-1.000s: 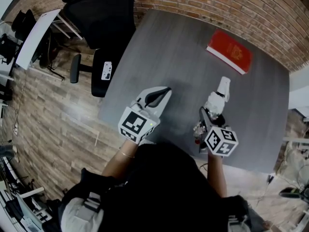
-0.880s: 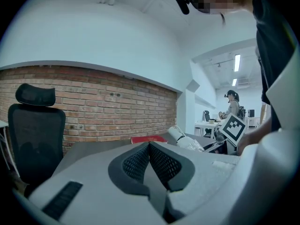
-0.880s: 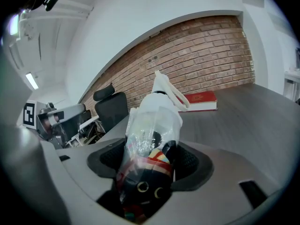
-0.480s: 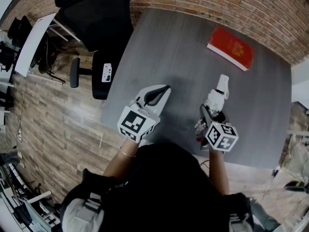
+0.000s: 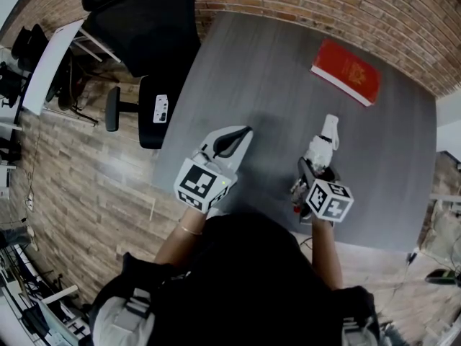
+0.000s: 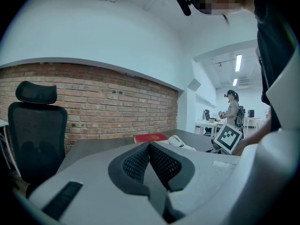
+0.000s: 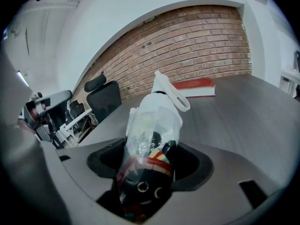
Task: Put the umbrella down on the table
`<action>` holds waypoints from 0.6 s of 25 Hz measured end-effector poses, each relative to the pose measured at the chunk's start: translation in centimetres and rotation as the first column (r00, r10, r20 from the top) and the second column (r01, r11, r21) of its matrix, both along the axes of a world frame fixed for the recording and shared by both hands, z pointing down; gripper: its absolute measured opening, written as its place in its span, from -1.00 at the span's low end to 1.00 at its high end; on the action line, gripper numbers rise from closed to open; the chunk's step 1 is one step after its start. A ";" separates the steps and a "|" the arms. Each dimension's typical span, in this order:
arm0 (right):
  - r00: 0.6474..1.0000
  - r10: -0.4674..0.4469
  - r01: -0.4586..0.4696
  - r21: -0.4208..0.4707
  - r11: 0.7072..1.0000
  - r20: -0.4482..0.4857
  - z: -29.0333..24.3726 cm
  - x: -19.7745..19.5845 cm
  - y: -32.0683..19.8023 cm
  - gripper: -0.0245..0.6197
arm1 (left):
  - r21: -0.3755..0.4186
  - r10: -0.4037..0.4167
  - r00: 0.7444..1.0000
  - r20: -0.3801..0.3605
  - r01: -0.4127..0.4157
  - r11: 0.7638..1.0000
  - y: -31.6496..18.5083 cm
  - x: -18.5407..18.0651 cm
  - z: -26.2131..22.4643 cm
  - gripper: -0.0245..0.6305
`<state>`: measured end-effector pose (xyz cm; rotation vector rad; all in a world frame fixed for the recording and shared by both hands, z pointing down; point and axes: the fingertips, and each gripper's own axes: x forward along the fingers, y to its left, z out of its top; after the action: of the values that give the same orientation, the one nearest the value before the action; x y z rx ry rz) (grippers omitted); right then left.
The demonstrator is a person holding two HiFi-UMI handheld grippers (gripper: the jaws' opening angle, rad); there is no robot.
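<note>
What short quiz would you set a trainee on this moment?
1. True or false: the left gripper holds the umbrella.
2. What lies on the table near the brick wall? A) a red book B) a mug C) a laptop
3. Fill in: the left gripper's jaws are ____, with nothing between them.

Key: 1 false, it is in the right gripper; 2 A; 3 shut.
</note>
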<state>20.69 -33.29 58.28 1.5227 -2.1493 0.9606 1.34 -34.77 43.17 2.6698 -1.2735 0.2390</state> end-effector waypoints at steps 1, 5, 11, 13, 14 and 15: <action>1.000 0.000 0.000 -0.006 1.000 -0.005 0.3 0.0 0.0 -0.01 | 0.000 0.000 1.000 0.001 0.000 1.000 0.0 0.0 0.0 -0.92; 1.000 0.011 -0.011 -0.031 0.999 -0.022 1.4 0.2 0.2 -0.01 | -0.007 0.003 1.000 0.004 -0.003 1.000 0.0 -0.2 0.2 -0.92; 0.999 0.013 -0.016 -0.061 0.998 -0.036 2.7 0.2 0.4 -0.01 | 0.001 0.010 1.000 0.012 -0.010 1.000 0.0 -0.4 0.2 -0.92; 0.999 0.015 -0.018 -0.068 0.997 -0.038 2.9 0.1 0.4 -0.01 | -0.006 0.008 1.000 0.011 -0.008 1.000 0.0 -0.5 0.2 -0.92; 0.999 0.016 -0.018 -0.071 0.997 -0.039 3.0 0.1 0.4 -0.01 | -0.002 0.009 1.000 0.013 -0.009 1.000 0.0 -0.6 0.1 -0.92; 0.999 0.015 -0.018 -0.074 0.997 -0.039 3.2 0.1 0.4 -0.01 | 0.005 0.009 1.000 0.016 -0.010 1.000 0.0 -0.6 0.1 -0.92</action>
<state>20.77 -32.89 61.44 1.5133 -2.0541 0.9972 0.69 -34.72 43.23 2.6839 -1.2678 0.2595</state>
